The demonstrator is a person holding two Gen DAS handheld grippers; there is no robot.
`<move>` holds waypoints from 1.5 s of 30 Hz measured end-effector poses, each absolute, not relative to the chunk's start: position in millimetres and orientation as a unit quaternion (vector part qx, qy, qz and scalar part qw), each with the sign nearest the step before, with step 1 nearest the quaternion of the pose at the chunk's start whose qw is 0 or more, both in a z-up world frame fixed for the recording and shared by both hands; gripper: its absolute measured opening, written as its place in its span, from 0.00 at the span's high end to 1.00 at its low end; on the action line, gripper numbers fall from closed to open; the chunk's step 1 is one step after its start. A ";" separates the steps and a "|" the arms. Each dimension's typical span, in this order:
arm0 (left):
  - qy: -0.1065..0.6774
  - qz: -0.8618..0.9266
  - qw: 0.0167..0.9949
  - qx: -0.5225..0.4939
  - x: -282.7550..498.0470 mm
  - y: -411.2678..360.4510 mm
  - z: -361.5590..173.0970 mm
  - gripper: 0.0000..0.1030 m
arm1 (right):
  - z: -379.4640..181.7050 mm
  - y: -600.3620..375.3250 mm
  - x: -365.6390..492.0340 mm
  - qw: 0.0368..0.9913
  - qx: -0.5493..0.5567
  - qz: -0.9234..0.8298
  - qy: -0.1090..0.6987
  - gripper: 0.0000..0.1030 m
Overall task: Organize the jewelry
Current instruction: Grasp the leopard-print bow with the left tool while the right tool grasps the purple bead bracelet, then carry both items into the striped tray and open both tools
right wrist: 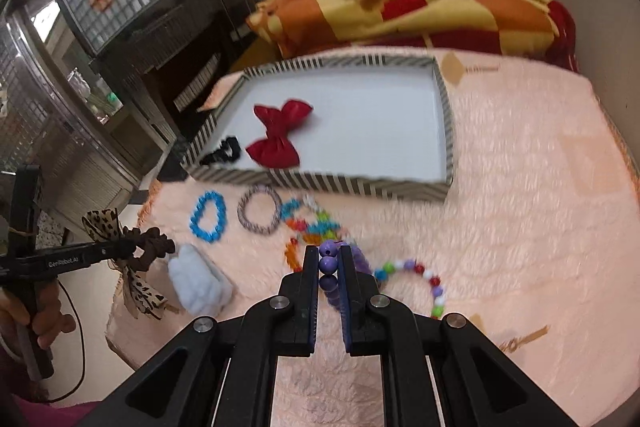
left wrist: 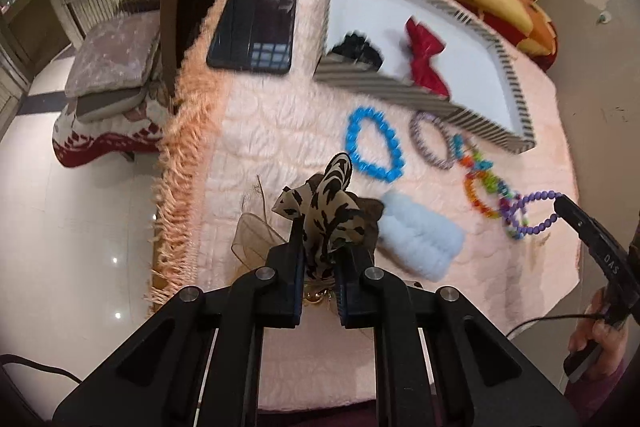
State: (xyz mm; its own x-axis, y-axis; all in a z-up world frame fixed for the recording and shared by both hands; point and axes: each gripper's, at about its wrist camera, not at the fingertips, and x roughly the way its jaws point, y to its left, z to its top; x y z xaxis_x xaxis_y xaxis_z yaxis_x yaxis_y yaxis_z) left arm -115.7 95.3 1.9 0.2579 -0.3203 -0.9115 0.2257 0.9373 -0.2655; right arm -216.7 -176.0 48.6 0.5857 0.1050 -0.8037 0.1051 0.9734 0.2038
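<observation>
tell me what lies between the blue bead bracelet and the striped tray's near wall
Nothing: between the blue bead bracelet and the striped tray only bare pink quilt shows, clearest in the right wrist view.

The right gripper (right wrist: 329, 261) pinches a purple bead bracelet (right wrist: 329, 267) above the pink fluffy blanket (right wrist: 500, 227), near the striped tray (right wrist: 320, 183).

Black grippers (left wrist: 320, 247), silver screws, magenta sleeve (right wrist: 24, 409)
</observation>
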 end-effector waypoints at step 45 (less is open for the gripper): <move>0.518 -0.192 0.833 0.013 54.7 -7.5 46.7 0.89 | 46.9 -158.2 -49.5 0.867 0.106 0.059 0.484 0.92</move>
